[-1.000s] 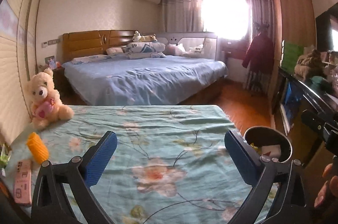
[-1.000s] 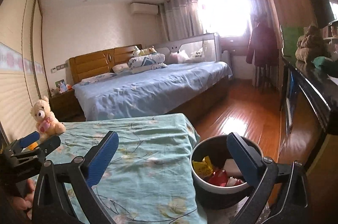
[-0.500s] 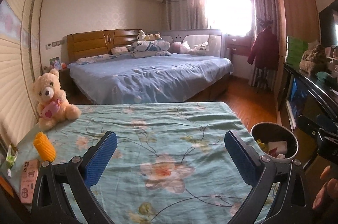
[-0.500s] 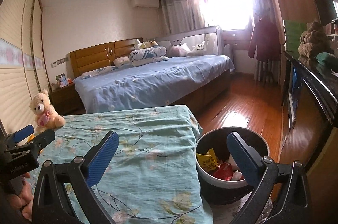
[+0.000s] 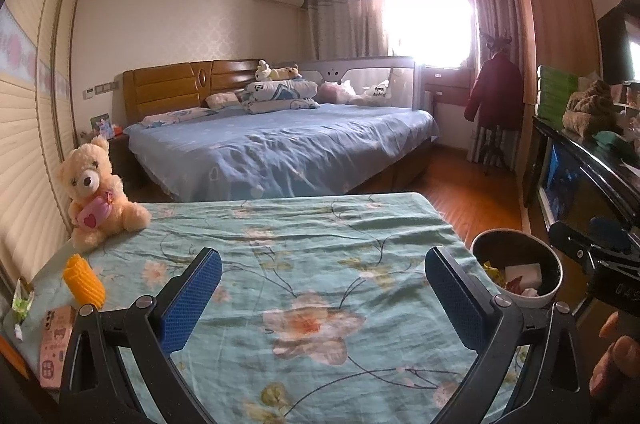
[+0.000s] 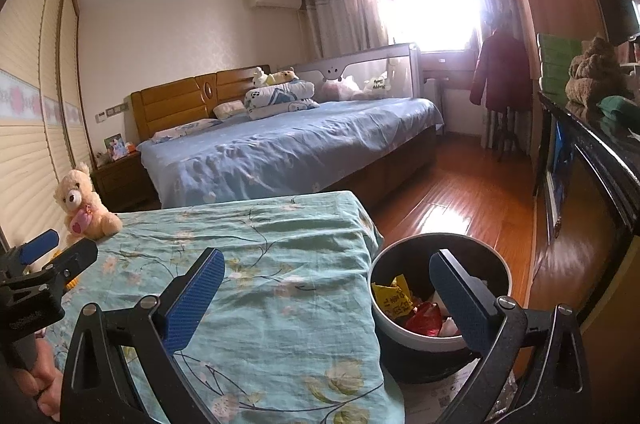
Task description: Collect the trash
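My left gripper [image 5: 323,298] hangs open and empty over a table with a floral teal cloth [image 5: 304,248]. At the cloth's left edge lie a yellow ribbed roll [image 5: 83,279], a small green wrapper [image 5: 21,300] and a pink packet [image 5: 56,338]. My right gripper [image 6: 326,298] is open and empty too, straddling the table's right edge and a round dark bin [image 6: 440,308]. A yellow wrapper [image 6: 394,298], a red wrapper [image 6: 423,318] and white scraps lie inside the bin [image 5: 518,268]. The left gripper [image 6: 44,256] shows at the far left of the right wrist view.
A cream teddy bear [image 5: 94,192] sits at the table's back left corner. Beyond stands a large bed with blue sheets [image 5: 280,144]. Wooden floor [image 6: 452,208] runs on the right beside a dark cabinet [image 6: 592,168]. A person's fingers [image 5: 618,352] hold the right tool.
Both views have drawn back and risen slightly; more of the cloth's left edge and the green wrapper show now. Both grippers have stayed open and empty.
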The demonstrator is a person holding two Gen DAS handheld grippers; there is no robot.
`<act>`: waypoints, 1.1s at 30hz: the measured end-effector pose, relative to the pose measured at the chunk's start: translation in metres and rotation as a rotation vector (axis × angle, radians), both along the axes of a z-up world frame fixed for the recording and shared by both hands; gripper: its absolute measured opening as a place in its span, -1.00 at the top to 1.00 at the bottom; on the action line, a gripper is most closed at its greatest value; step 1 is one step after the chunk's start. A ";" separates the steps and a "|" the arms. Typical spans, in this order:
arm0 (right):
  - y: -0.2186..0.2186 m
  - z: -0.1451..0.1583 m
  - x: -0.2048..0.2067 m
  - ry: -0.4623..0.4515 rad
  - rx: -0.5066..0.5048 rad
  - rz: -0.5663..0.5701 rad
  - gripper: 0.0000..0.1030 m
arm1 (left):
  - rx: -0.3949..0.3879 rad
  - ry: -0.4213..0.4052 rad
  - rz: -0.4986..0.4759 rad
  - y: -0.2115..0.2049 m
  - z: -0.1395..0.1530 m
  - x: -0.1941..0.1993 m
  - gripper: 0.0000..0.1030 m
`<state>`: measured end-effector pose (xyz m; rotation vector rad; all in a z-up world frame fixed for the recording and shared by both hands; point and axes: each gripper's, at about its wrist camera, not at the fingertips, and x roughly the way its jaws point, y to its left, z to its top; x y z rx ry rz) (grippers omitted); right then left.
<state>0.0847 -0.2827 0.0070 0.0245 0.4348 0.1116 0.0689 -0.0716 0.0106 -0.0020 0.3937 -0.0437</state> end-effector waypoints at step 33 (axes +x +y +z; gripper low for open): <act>0.001 0.000 -0.001 0.008 0.002 0.018 -1.00 | 0.010 0.014 0.004 0.003 -0.002 0.005 -0.99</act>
